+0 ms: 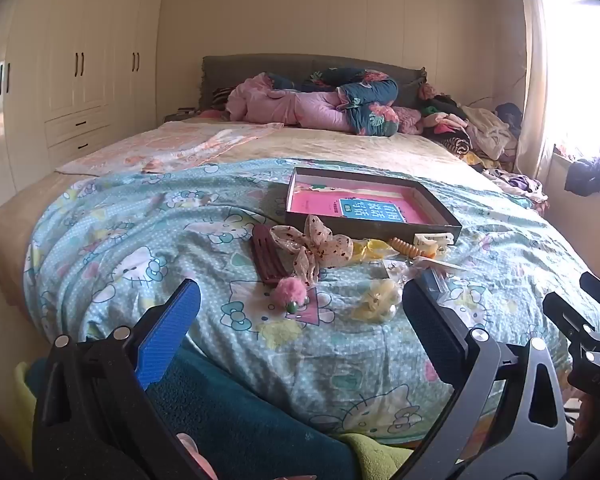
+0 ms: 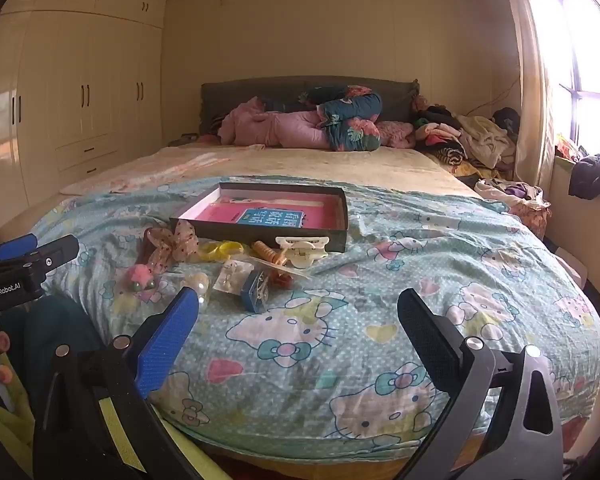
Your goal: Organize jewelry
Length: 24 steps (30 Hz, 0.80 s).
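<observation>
I judge nothing sorted yet: my left gripper (image 1: 300, 304) and right gripper (image 2: 298, 312) hang spread and empty, the jewelry (image 2: 236, 268) scattered on the bed (image 2: 420, 280) beside the box (image 2: 260, 236)

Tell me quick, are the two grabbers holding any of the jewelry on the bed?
Left gripper: open, holding nothing.
Right gripper: open, holding nothing.
</observation>
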### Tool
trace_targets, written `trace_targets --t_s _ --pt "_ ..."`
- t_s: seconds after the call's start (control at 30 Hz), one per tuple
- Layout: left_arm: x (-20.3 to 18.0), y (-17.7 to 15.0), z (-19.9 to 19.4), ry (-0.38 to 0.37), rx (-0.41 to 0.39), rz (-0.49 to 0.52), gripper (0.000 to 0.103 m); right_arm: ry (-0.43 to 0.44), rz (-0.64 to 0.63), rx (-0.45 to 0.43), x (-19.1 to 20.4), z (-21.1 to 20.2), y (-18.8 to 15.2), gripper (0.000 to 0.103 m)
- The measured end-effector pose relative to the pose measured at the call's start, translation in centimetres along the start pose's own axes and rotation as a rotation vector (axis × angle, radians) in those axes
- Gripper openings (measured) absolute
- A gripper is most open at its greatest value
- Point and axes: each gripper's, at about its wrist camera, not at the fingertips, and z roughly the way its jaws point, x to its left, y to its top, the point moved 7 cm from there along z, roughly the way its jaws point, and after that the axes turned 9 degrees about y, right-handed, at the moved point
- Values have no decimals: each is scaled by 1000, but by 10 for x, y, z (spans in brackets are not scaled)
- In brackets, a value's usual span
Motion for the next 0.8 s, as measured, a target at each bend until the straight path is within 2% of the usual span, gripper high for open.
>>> trace_targets --t_s 0.8 --pt "0 1 0 0 -6 0 93 -4 1 -3 0 1 0 97"
